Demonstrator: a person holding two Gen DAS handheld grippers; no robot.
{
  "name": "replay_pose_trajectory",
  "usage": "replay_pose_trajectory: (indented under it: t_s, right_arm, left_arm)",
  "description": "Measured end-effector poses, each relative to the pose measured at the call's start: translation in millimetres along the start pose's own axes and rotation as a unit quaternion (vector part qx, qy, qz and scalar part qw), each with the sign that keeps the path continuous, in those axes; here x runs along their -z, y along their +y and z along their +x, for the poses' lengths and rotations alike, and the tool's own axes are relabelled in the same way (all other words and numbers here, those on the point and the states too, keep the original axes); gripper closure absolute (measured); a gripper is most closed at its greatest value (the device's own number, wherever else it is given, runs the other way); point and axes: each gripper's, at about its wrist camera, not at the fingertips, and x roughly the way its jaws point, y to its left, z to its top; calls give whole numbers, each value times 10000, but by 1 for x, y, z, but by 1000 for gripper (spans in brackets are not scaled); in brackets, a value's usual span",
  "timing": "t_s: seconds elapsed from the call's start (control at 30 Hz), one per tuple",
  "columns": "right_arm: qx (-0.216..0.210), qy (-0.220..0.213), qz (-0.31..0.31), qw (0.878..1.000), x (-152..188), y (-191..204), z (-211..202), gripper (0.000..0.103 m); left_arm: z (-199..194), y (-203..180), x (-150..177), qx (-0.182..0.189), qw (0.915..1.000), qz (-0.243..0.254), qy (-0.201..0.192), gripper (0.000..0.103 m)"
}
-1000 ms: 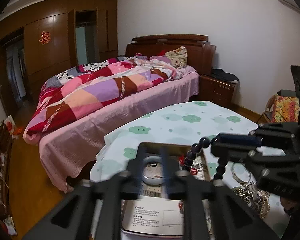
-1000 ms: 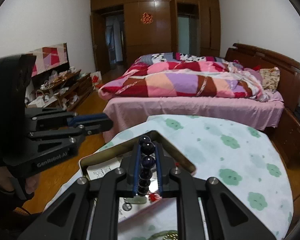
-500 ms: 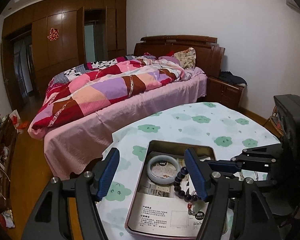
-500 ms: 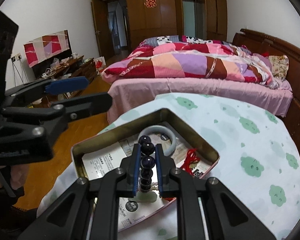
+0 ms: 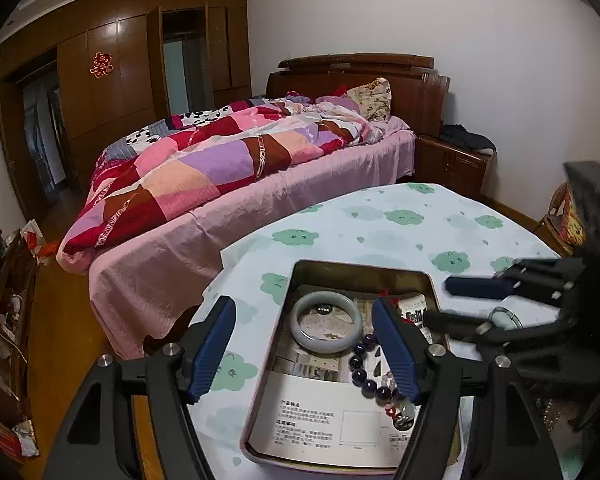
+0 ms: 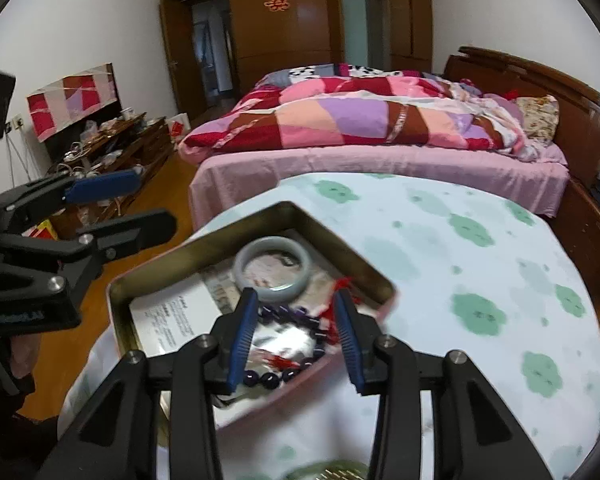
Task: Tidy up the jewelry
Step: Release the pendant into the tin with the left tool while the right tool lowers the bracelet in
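An open metal tin (image 5: 360, 268) lies on the cloud-print tablecloth, with a pale jade bangle (image 5: 326, 326) inside. A dark purple bead bracelet (image 5: 366, 368) with a red tassel rests loose on the paper in the tin. My left gripper (image 5: 303, 308) hovers over the tin's near left part, jaws opening wide, nothing between the pads. My right gripper (image 6: 295, 304) hangs just above the tin (image 6: 292, 206), jaws opening. The bead bracelet (image 6: 284, 314) lies below and between its fingers, clear of both pads. The bangle (image 6: 274, 270) sits just beyond.
A printed booklet (image 5: 320, 420) lines the tin. More jewellery, including a clear ring-shaped piece (image 5: 506, 318), lies on the table to the right. A bed with a patchwork quilt (image 5: 220, 168) stands beyond. The table edge drops to wooden floor (image 6: 176, 172) on the left.
My right gripper sank toward the tin and opened, letting go of the bead bracelet, which now lies in the tin. My left gripper spread from half shut to wide.
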Motion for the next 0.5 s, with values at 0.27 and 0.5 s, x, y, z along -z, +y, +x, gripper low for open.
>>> replay_pose_trajectory:
  t_s: [0.27, 0.5]
  right_arm:
    - [495, -95, 560, 9972, 23, -48, -42, 44]
    - [736, -23, 980, 9925, 58, -73, -63, 41]
  left_arm:
    - [2, -24, 7, 180, 9996, 213, 85, 31]
    - [-3, -48, 14, 258, 9989, 384, 101, 31]
